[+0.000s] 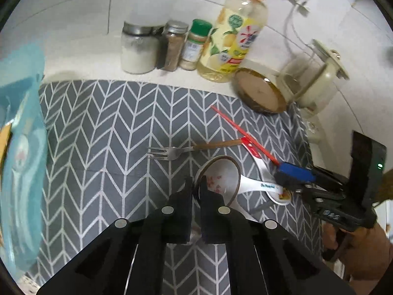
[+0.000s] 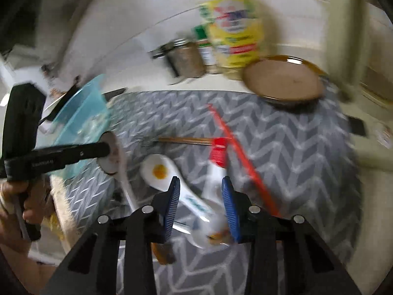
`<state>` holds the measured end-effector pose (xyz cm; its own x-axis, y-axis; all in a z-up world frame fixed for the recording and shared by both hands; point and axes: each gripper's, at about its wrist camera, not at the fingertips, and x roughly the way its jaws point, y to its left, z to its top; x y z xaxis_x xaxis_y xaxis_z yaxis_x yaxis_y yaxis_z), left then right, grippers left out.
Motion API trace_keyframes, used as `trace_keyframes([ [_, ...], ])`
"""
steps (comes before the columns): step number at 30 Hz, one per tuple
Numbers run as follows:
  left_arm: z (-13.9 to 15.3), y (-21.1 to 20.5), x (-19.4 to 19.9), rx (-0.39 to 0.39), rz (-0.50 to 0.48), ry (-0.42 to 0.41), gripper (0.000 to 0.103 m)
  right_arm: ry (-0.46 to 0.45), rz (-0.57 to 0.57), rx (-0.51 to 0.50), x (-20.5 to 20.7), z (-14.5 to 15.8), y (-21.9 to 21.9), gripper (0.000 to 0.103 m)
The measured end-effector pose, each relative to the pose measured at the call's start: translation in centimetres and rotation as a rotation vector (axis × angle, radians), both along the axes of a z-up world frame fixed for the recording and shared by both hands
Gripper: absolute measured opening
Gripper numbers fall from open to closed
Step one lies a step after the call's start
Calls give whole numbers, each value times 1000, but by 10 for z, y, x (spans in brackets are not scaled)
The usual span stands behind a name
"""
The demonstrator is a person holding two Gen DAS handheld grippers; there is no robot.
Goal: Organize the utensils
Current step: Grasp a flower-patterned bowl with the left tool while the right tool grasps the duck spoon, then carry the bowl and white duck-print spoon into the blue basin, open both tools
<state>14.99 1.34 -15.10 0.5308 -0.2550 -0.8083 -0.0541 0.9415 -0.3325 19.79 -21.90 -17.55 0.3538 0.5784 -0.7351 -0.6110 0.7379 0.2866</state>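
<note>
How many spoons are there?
3: one spoon in the left gripper; a yellow-spotted spoon and a red-tipped spoon on the mat, before the right gripper. More may be hidden.

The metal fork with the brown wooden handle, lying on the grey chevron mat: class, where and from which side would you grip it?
Grip the metal fork with the brown wooden handle at mid-handle, from above, fingers straddling its width. It lies flat on the grey chevron mat; the handle's far end meets the red-handled spoon, so stay clear of that end.

Right tongs [image 2: 200,204] straddling 2 white spoons [image 2: 196,206] (blurred), red chopstick [image 2: 235,154] alongside, grey chevron mat [image 2: 294,147]
</note>
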Motion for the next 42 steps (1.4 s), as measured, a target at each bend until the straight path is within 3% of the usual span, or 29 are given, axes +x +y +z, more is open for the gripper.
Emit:
trace_keyframes([
  [5, 14, 10, -16, 26, -9, -4, 7, -31, 199, -93, 8, -13, 51, 35],
  [8, 22, 19, -26, 34, 12, -1, 7, -6, 296, -145, 13, -26, 74, 36],
  [11, 29, 26, -35, 39, 34, -1, 8, -120, 343, -194, -3, -28, 87, 37],
  [15, 38, 33, -45, 47, 42, -5, 8, -227, 316, -248, -31, -28, 92, 9],
  [16, 41, 36, -48, 51, 42, -8, 8, -256, 307, -251, -39, -24, 91, 7],
  [22, 62, 46, -58, 73, 27, -38, 8, -162, 108, -72, -34, 1, 63, 7],
  [28, 94, 60, -72, 100, 8, -108, 9, -199, -8, 87, -35, 57, 63, 7],
  [36, 150, 103, -98, 93, -2, -224, 9, -285, 21, 232, -44, 137, 125, 7],
  [39, 177, 134, -113, 84, 1, -271, 9, -289, 48, 308, -51, 163, 158, 7],
  [42, 200, 171, -126, 124, 22, -302, 9, -275, 83, 376, -56, 180, 198, 7],
])
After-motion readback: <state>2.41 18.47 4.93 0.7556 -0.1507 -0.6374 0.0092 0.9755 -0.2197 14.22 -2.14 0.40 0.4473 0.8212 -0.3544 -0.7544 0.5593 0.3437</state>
